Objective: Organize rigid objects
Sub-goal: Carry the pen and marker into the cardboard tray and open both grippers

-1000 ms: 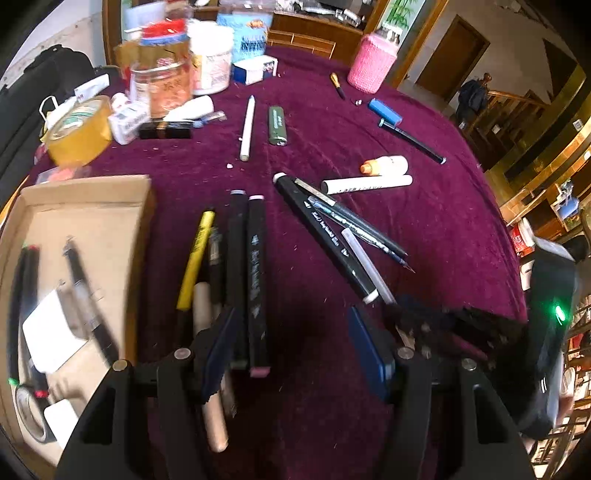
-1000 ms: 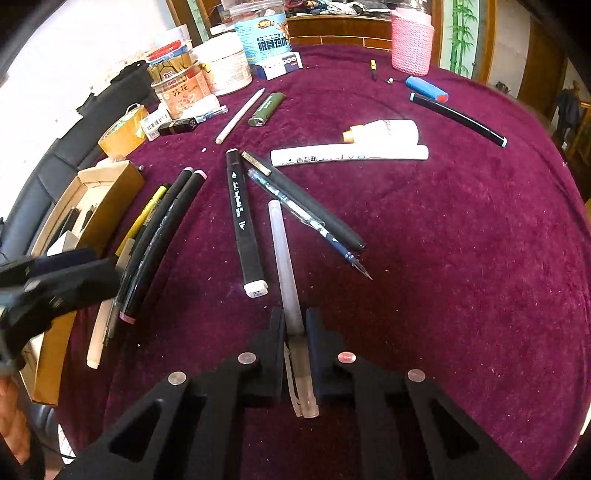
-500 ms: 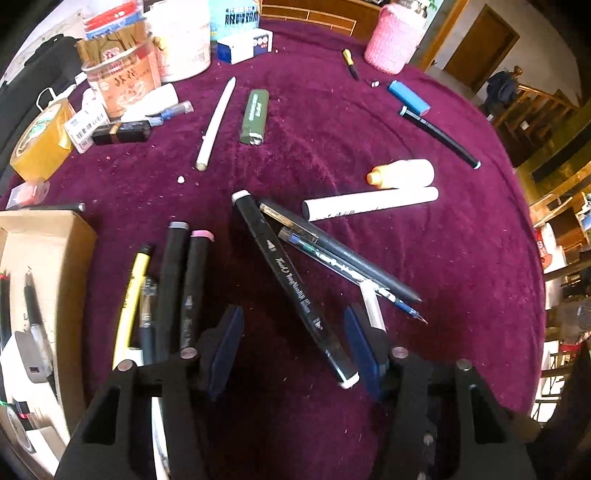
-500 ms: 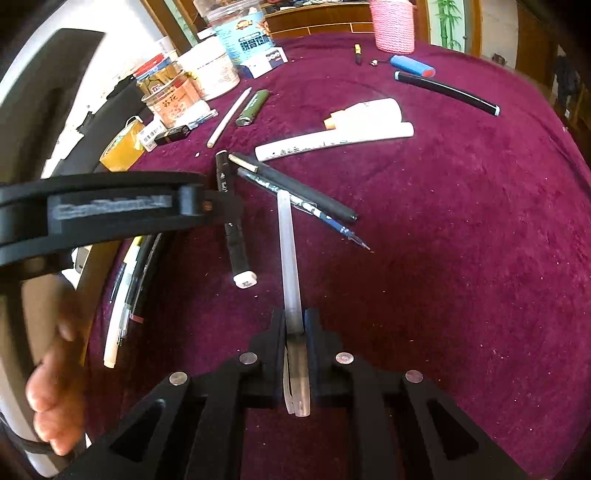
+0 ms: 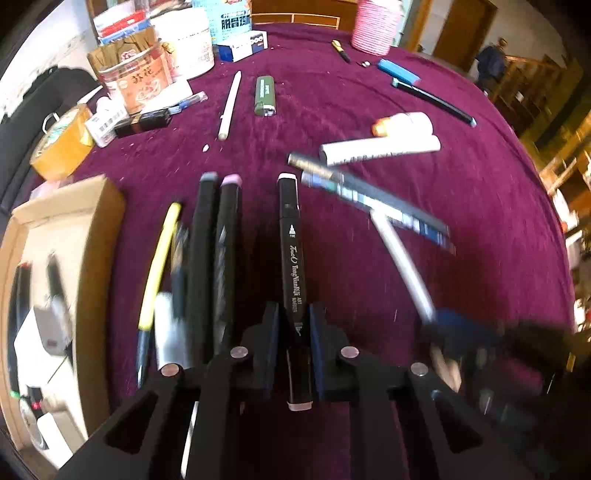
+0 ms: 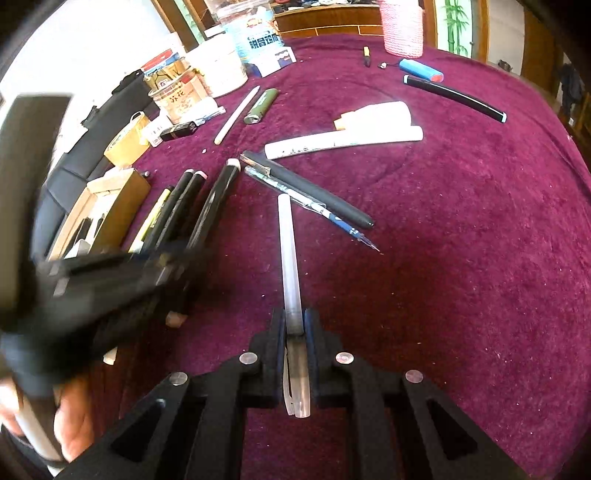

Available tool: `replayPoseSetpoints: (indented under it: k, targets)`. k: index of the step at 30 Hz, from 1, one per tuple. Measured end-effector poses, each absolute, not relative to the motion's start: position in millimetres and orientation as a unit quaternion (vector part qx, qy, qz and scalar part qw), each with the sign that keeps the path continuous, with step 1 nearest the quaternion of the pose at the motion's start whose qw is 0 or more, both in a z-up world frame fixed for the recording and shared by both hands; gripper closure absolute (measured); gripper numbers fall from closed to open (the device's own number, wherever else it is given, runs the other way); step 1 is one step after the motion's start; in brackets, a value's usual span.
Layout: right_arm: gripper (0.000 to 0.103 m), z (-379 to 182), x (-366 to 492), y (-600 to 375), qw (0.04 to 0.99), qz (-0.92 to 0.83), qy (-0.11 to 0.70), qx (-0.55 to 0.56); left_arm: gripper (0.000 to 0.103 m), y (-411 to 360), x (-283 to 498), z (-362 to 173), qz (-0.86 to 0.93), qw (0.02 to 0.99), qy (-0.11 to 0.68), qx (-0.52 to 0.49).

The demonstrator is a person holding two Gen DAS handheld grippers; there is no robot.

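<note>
My left gripper [image 5: 291, 317] is shut on a black art marker [image 5: 292, 254] with a pale cap, pointing away from me, beside a row of two black markers [image 5: 214, 258] and a yellow pen [image 5: 159, 266] on the purple cloth. My right gripper [image 6: 294, 321] is shut on a clear plastic pen [image 6: 288, 251], held just above the cloth. The left gripper shows blurred at the left of the right wrist view [image 6: 110, 280], with the marker [image 6: 214, 203] in it. A black pen [image 6: 314, 192] and a blue-tipped pen [image 6: 317, 206] lie crossed ahead.
An open cardboard box [image 5: 96, 236] with pens and small items stands at the left. A white marker [image 6: 343, 142], glue bottle [image 6: 376, 114], green lighter [image 6: 260, 105], white stick [image 6: 238, 114], tape roll [image 6: 125, 142], jars [image 6: 181, 96] and a pink cup [image 6: 402, 29] lie farther back.
My left gripper has closed on the black art marker and turned it parallel to the row of markers. My right gripper still holds the clear pen and has shifted slightly.
</note>
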State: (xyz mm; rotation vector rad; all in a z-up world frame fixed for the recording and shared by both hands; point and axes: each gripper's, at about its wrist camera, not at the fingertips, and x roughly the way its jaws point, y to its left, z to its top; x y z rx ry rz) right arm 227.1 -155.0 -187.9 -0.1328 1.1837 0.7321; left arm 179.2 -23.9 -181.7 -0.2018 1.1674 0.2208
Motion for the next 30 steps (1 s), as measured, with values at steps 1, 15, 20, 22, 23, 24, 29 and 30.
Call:
replayPoseSetpoints:
  k: [1, 15, 20, 22, 23, 24, 29, 30]
  targets:
    - [0.093, -188, 227, -154, 0.766, 0.337, 0.544, -0.062, 0.088, -27, 173, -182, 0.106, 0.827, 0.545, -0.087]
    - [0.093, -186, 217, -139, 0.758, 0.379, 0.528, -0.053, 0.089, -17, 113, -164, 0.068, 0.849, 0.502, -0.152]
    - [0.093, -186, 209, -128, 0.758, 0.388, 0.521, -0.059, 0.089, -10, 82, -155, 0.057, 0.85, 0.491, -0.183]
    - [0.093, -185, 205, -125, 0.76, 0.393, 0.514, -0.057, 0.089, -7, 74, -152, 0.055, 0.851, 0.486, -0.19]
    - [0.093, -182, 200, -122, 0.762, 0.4, 0.506, -0.056, 0.089, -4, 69, -149, 0.053, 0.852, 0.483, -0.193]
    - [0.093, -181, 197, -119, 0.761, 0.408, 0.501, -0.056, 0.089, -1, 63, -145, 0.054, 0.855, 0.478, -0.196]
    - [0.093, -176, 179, -106, 0.757, 0.438, 0.483, -0.053, 0.089, 22, 35, -128, 0.056, 0.861, 0.455, -0.219]
    - [0.093, -173, 176, -104, 0.755, 0.442, 0.481, -0.047, 0.089, 29, 28, -124, 0.055, 0.862, 0.45, -0.226]
